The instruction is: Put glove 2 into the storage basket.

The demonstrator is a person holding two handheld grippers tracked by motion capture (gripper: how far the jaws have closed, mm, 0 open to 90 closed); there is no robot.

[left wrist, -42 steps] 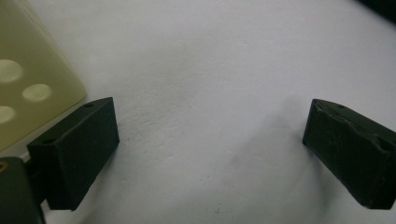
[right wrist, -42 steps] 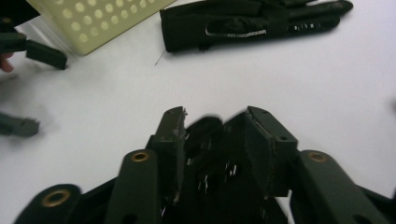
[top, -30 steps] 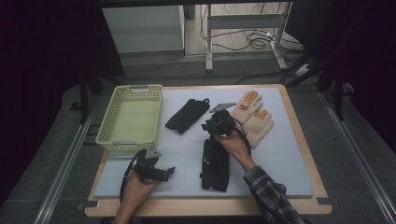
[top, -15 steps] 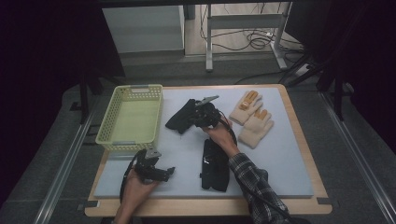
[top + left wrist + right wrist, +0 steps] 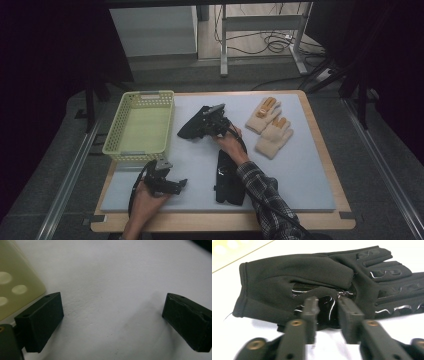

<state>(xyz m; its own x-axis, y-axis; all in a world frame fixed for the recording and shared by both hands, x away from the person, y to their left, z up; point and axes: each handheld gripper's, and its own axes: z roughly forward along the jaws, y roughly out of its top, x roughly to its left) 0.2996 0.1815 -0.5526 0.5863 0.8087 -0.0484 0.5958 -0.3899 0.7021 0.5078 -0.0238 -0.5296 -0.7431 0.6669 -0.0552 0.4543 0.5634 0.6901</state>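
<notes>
Black glove (image 5: 192,126) lies flat on the grey mat, just right of the yellow basket, near the table's far half. In the right gripper view the black glove (image 5: 294,282) shows its cuff at left, fingers at right, with glossy grip print (shiny wavy lines) on palm and fingers. Thumb flap folded across the palm. Fabric soft, matte, slightly rumpled.

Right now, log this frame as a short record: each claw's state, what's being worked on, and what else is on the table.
left claw: open, resting on the mat, nothing between its jaws
right claw: jaws have just been closing, pinching a fold of the black glove
second black glove: flat, near edge
tan gloves: right
basket: left
</notes>
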